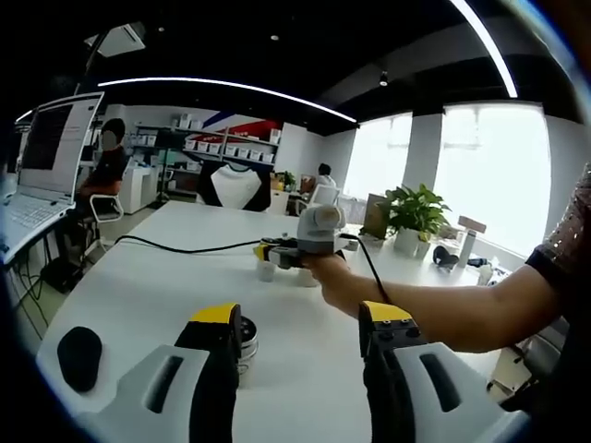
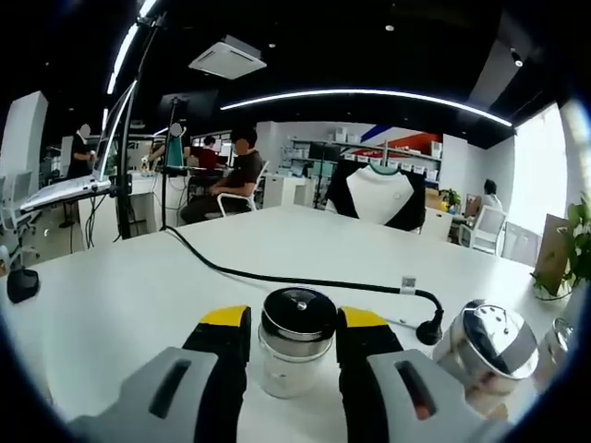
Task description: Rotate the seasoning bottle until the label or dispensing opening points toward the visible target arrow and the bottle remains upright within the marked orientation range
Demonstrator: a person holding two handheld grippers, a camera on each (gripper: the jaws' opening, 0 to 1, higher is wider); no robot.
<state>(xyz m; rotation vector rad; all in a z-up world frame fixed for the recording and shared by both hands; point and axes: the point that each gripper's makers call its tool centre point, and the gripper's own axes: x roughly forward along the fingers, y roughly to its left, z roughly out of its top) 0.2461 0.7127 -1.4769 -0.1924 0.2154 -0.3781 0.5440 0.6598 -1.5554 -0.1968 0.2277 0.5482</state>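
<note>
Between the yellow-tipped jaws of my right gripper [image 2: 294, 343] stands the seasoning bottle [image 2: 295, 341], upright on the white bench [image 2: 138, 295], jaws close at both sides; its contents I cannot make out. Right of the bottle sits a second shaker [image 2: 487, 343] with a perforated metal cap. My left gripper [image 1: 300, 332] gapes wide, holding nothing.

Black cable [image 2: 305, 280] on white table [image 2: 138, 305], prob. mouse [image 1: 79, 356].

No readable text, brand or number anywhere; the laptop screen [image 1: 57, 138] beside the white table [image 1: 166, 277] is too blurred.
</note>
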